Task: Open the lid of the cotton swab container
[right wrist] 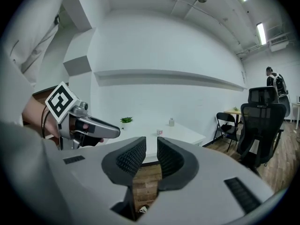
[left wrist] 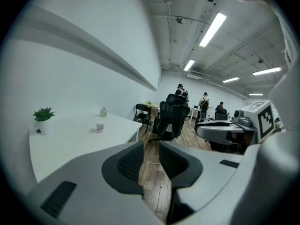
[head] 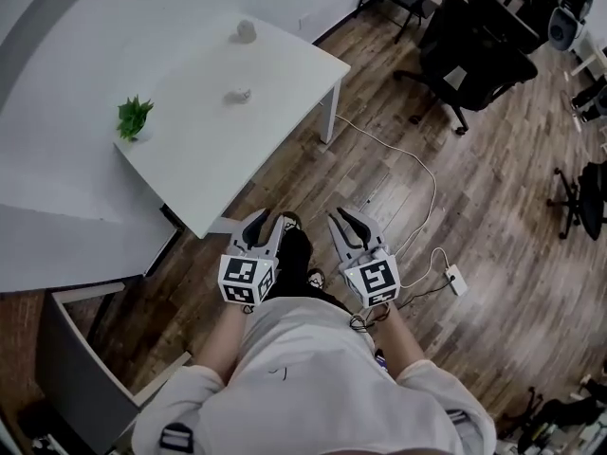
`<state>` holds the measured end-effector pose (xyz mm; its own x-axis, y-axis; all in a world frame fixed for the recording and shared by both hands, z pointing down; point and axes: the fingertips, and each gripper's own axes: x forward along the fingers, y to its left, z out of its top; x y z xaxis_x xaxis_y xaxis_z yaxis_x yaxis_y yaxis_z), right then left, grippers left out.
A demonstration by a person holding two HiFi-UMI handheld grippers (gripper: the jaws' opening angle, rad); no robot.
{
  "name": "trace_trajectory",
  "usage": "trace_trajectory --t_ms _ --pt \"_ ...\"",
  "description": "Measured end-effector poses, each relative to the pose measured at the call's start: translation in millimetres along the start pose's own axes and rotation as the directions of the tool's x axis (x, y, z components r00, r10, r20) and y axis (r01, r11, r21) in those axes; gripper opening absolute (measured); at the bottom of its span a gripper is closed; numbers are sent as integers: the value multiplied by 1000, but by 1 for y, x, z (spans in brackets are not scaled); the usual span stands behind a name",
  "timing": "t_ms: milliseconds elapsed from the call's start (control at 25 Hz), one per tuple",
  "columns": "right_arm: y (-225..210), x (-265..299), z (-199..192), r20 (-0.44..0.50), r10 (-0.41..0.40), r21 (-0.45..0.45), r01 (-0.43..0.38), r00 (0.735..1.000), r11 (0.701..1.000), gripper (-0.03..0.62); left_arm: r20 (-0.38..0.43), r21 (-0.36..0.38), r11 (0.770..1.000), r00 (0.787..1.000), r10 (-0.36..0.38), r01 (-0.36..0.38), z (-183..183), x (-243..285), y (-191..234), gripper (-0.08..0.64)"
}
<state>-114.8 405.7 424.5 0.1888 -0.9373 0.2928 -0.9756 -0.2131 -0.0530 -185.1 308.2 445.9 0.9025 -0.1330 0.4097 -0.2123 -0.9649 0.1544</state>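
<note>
standing short of the desk [head: 209, 159], the person holds the left gripper [head: 266, 224] and right gripper [head: 345, 221] slightly open and empty; the cotton swab container [head: 238, 94] sits mid-desk, well apart from both.

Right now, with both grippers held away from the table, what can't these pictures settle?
- Head view: far item and middle item on the white table are too small to say which is the swab container.
- Both gripper views: the same items are distant specks; whether a lid is on or off is unreadable.
</note>
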Motion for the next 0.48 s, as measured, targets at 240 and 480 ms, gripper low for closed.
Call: trace_trajectory --t_ms 240,480 --pt "-56 30 8 -44 -44 -4 44 998 999 64 -9 -23 999 999 -49 49 25 78 21 103" --pt "-105 85 28 -81 -71 -21 69 994 997 75 -6 16 996 996 -91 91 74 151 62 103"
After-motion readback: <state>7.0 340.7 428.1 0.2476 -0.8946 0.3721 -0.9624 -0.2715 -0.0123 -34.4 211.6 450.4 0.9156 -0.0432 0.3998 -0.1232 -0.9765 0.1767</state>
